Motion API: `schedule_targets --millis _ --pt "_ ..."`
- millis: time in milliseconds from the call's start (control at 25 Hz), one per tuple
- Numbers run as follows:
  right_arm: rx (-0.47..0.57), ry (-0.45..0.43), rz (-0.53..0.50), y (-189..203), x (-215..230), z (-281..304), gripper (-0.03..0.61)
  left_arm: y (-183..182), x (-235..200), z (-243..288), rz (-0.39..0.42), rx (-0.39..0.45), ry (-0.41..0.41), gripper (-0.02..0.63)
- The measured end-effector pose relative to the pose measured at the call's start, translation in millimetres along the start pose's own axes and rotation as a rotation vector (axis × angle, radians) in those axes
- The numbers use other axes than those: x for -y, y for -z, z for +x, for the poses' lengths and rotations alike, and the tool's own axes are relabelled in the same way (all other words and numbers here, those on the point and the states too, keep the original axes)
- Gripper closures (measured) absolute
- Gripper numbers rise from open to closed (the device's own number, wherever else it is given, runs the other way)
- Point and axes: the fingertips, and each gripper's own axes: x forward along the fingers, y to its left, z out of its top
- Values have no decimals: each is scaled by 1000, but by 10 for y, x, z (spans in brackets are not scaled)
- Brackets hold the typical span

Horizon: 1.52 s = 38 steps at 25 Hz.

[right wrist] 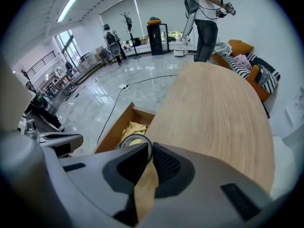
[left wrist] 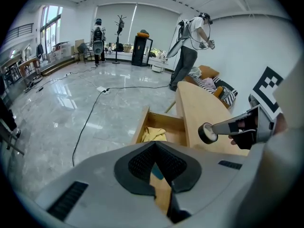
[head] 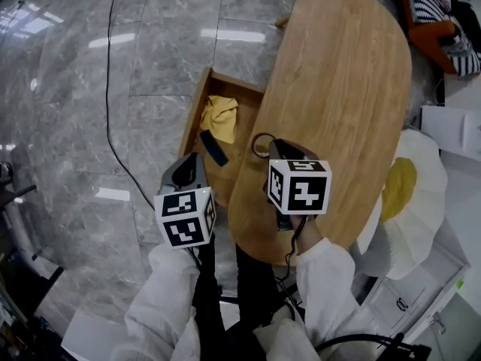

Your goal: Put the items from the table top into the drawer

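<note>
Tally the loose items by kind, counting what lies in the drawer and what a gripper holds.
Yellow cloth: 1, in the drawer
Dark bar-shaped item: 1, in the drawer
Tape roll: 1, held by the right gripper
Total: 3

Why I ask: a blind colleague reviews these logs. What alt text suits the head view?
The right claw grips a roll of tape at the edge of an oval wooden table, beside an open drawer holding a yellow cloth and a dark item. The left claw, closed and empty, hangs over the drawer's near end.
</note>
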Motion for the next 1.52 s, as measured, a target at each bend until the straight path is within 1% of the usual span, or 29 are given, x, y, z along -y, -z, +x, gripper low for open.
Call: schedule_targets --millis 160,440,600,800,920,1000,1160,1520 --pt "15 -4 -2 25 -258 -147 492 29 -158 -229 -4 14 -3 614" --pt "38 -18 21 27 -678 -548 492 -143 -344 -675 -16 69 -6 614" --pt "43 -19 37 12 -910 -872 492 -191 -406 -988 -36 63 -4 614" --pt "43 -44 64 -27 -1194 -1216 492 -331 -393 -1371 -5 56 6 614" --pt "19 -60 53 -13 -1310 -1320 492 -375 -422 -1529 -16 58 -9 614" --pt "13 -63 19 -63 -1366 -1343 492 -390 -444 -1567 -36 56 -16 614" --pt "14 -70 -13 -189 -1446 -1295 492 -499 -473 -1569 -33 63 -22 614" --pt "24 -67 19 -441 -1446 -1116 492 -689 -678 -1468 -34 59 -30 614"
